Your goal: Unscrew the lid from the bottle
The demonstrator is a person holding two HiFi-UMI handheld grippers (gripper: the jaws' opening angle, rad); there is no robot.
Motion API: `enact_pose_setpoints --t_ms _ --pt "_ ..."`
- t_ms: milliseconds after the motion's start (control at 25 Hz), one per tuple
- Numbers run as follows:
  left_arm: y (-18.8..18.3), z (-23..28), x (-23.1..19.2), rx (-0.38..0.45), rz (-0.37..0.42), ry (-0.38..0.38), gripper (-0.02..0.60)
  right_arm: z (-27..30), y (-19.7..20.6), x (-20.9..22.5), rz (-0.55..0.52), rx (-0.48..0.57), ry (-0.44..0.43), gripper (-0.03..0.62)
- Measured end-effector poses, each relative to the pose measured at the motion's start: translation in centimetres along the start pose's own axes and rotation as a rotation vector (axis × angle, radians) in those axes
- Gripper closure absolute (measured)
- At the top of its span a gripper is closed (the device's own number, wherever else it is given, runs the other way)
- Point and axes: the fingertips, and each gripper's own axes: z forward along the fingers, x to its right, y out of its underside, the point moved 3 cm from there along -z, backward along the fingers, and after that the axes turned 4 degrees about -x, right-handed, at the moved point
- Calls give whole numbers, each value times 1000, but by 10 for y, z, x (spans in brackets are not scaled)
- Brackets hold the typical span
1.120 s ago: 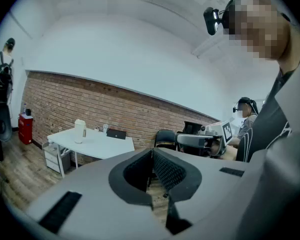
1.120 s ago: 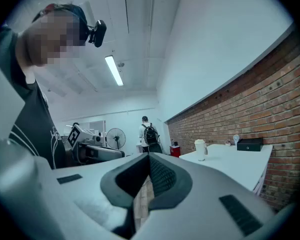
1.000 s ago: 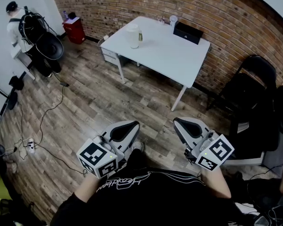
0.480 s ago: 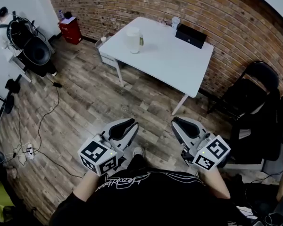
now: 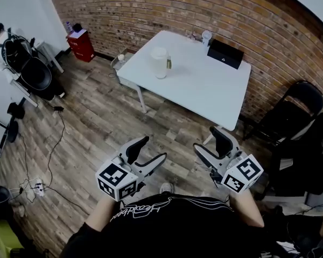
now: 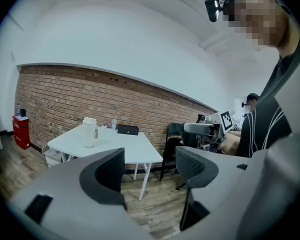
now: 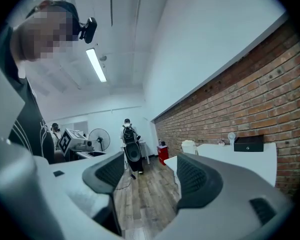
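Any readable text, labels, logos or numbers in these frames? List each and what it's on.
No text reads clearly.
Black shirt: white script line, too blurred to read.
Bottle: no print can be made out.
Black box: tiny white mark, unreadable.
Marker cubes: square marker patterns only, no letters.

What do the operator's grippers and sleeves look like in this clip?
The left gripper and right gripper are light grey with black textured pads, each carrying a cube of black-and-white square markers. Their jaws are opening, empty. The person wears a black short-sleeved top with white line print.
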Motion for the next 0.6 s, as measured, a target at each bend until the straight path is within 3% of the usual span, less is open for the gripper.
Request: enact_pose_setpoints --t_ms 280,600 --pt "1 2 -51 10 2 -8 241 32 -16 15 -40 15 55 256" --pt "-10 18 -80 33 -6 -9 233 46 -31 30 -61 8 81 241"
